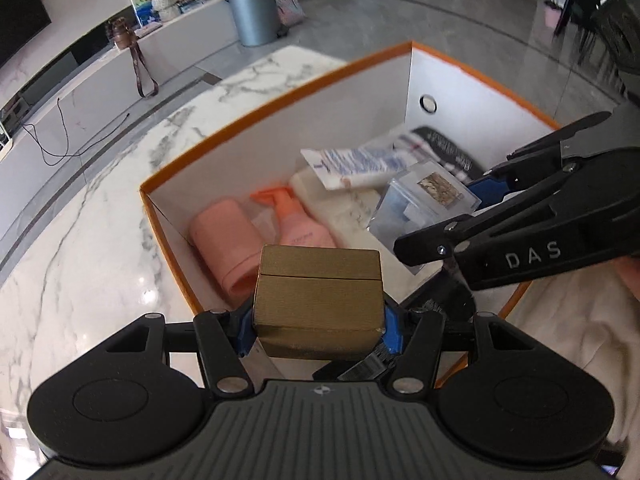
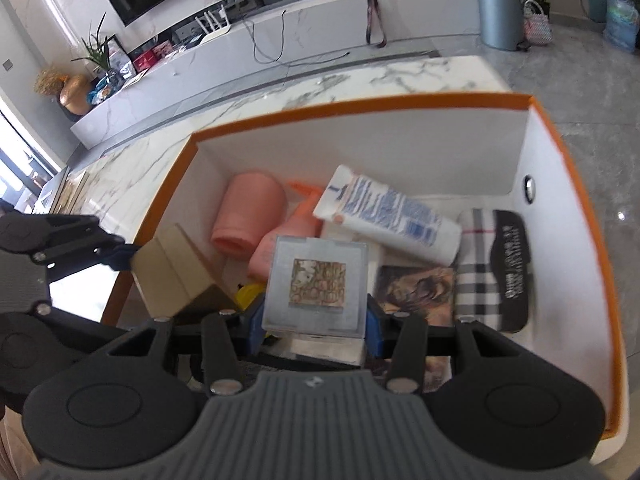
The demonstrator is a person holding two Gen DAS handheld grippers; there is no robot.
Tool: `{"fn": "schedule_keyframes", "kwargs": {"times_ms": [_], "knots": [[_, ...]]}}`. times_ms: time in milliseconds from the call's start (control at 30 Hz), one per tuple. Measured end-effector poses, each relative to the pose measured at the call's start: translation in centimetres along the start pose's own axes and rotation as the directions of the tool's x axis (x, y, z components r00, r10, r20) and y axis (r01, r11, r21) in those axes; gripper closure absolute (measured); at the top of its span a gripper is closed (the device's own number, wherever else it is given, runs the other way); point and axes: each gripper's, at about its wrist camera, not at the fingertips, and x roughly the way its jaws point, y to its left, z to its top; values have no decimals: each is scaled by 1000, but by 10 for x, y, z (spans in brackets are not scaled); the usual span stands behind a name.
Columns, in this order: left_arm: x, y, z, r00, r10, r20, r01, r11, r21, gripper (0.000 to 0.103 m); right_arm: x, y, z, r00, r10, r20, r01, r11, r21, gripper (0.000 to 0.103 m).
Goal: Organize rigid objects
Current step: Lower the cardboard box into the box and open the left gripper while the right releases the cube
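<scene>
My left gripper (image 1: 319,330) is shut on a gold box (image 1: 318,300) and holds it over the near edge of the orange-rimmed white box (image 1: 280,96). The gold box also shows in the right wrist view (image 2: 176,276). My right gripper (image 2: 316,326) is shut on a clear square case (image 2: 316,284) with a brown patterned insert, held above the box's contents; the case shows in the left wrist view (image 1: 424,204). Inside lie a pink roll (image 1: 224,240), a pink spray bottle (image 1: 296,224), a white-and-blue tube (image 2: 388,216) and a plaid item (image 2: 480,276).
The orange-rimmed box (image 2: 560,136) stands on a white marble table (image 1: 80,240). A long low cabinet (image 2: 320,28) and a grey bin (image 1: 252,12) stand beyond on the floor. A cream cloth (image 1: 580,320) lies right of the box.
</scene>
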Motion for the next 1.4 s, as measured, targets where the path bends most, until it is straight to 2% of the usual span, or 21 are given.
{"fn": "schedule_keyframes", "kwargs": {"times_ms": [167, 467, 700, 933, 1033, 1167, 1300, 1400], "knots": [[10, 3, -1, 999, -32, -10, 31, 999, -19, 36, 8, 8, -2, 1000, 2, -6, -2, 1000, -11, 55], [10, 5, -3, 999, -48, 19, 49, 998, -45, 36, 12, 11, -5, 1000, -15, -17, 15, 1000, -7, 56], [8, 7, -5, 998, -45, 40, 48, 997, -53, 30, 11, 9, -6, 1000, -14, -20, 14, 1000, 6, 56], [-9, 18, -12, 991, -72, 112, 88, 985, -146, 19, 6, 4, -7, 1000, -23, 0, 23, 999, 37, 56], [-21, 27, -18, 985, -56, 164, 92, 971, -220, 19, 5, 1, -8, 999, -34, 4, 34, 998, 48, 56], [-39, 42, -24, 969, -21, 246, 107, 933, -343, 20, 5, 0, -11, 999, -38, 2, 38, 998, 57, 56], [-51, 50, -26, 955, 54, 291, 77, 904, -420, 23, 8, 8, -11, 1000, -26, 1, 26, 998, 55, 56], [-55, 55, -28, 949, 75, 307, 80, 883, -463, 25, 12, 16, -11, 1000, -12, -1, 12, 998, 57, 56]]}}
